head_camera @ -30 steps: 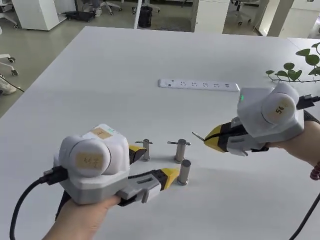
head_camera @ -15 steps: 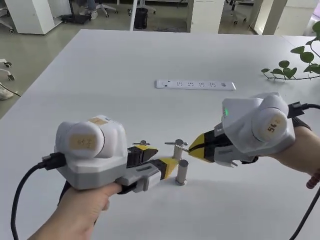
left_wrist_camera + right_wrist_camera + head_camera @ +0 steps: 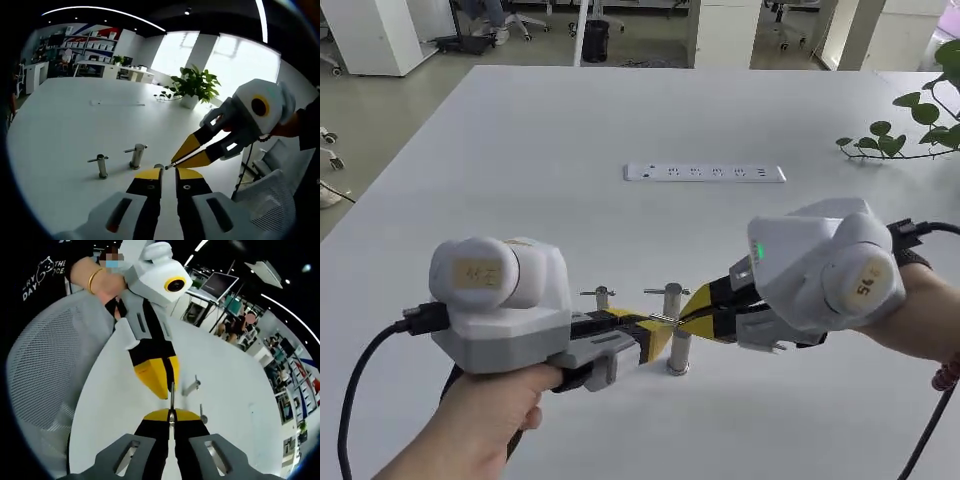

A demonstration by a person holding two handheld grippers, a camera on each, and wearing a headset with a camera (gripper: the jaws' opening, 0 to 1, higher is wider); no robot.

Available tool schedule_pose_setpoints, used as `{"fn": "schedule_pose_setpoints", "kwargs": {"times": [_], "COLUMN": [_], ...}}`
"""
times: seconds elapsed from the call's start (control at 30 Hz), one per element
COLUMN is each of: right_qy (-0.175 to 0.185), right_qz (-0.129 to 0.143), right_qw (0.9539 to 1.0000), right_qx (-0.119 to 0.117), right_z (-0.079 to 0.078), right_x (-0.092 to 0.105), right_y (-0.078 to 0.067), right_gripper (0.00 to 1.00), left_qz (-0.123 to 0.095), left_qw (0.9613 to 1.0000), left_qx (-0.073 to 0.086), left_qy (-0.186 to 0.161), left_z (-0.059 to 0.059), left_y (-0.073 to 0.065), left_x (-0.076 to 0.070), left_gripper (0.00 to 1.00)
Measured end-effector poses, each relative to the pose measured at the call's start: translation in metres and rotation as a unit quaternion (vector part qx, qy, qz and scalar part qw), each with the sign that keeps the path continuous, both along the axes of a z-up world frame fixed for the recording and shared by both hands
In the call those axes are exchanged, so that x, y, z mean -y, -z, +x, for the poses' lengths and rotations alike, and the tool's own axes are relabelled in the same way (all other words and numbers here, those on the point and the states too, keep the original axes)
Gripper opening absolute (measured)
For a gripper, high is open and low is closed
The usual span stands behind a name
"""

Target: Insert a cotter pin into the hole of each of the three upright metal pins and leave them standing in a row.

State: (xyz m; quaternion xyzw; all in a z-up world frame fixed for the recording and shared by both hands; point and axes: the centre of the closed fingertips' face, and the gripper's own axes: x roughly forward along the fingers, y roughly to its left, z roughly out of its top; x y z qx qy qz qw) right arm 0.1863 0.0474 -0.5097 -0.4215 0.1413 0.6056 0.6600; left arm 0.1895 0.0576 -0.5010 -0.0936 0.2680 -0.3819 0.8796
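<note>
I see the white table [image 3: 520,150] spread across the head view, with a plant [image 3: 900,140] at its far right edge and a power strip [image 3: 705,173] lying flat well beyond the work. The right gripper view gives me a grey mesh chair [image 3: 45,370] beside the table, and a hand holding the left gripper. The left gripper [image 3: 655,335] comes in low from the left, its jaws closed around the front pin [image 3: 677,352], which stands upright on the table close to me. The right gripper [image 3: 695,308] meets it from the right, the yellow tips of the two almost touching. Its jaws are clamped on a cotter pin [image 3: 171,397], which sticks straight out ahead of them. In the left gripper view the cotter pin's free end sits at the top of the front pin [image 3: 159,166]; I cannot tell whether it has entered the hole. Just behind stand two more pins, the left back pin [image 3: 602,297] and the right back pin [image 3: 671,295], both upright and side by side. The left gripper view shows each of these with a cotter pin through its top, poking out sideways.
</note>
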Motion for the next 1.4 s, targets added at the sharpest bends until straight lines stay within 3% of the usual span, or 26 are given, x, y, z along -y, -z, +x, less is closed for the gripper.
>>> {"fn": "schedule_pose_setpoints", "kwargs": {"times": [0.5,0.67,0.77,0.9,1.2,1.4], "right_qy": [-0.028,-0.028,-0.026,-0.019,0.022,0.066], "right_qz": [-0.015,-0.015,-0.013,-0.01,0.02,0.052], "right_qw": [0.9992,0.9992,0.9994,0.9997,0.9984,0.9902], "right_qx": [0.023,0.023,0.021,0.011,-0.048,-0.112], "right_z": [-0.005,-0.006,-0.007,-0.007,-0.007,-0.007], "right_x": [-0.003,-0.003,-0.004,-0.004,-0.001,0.006], "right_y": [0.0,0.001,0.001,0.002,0.005,0.004], "right_gripper": [0.0,0.0,0.0,0.0,0.0,0.01], "left_qz": [-0.032,-0.031,-0.022,-0.018,0.012,0.035], "left_qw": [0.9991,0.999,0.9995,0.9996,0.9993,0.9976], "left_qx": [-0.029,-0.032,-0.02,-0.019,0.013,0.038], "left_qy": [0.0,0.003,0.011,0.013,0.032,0.046], "left_z": [-0.004,-0.006,-0.006,-0.007,-0.01,-0.012], "left_y": [-0.003,-0.001,-0.001,0.0,0.001,0.004], "left_x": [0.005,0.004,0.003,0.003,0.0,-0.006], "left_gripper": [0.01,0.01,0.01,0.01,0.0,0.0]}}
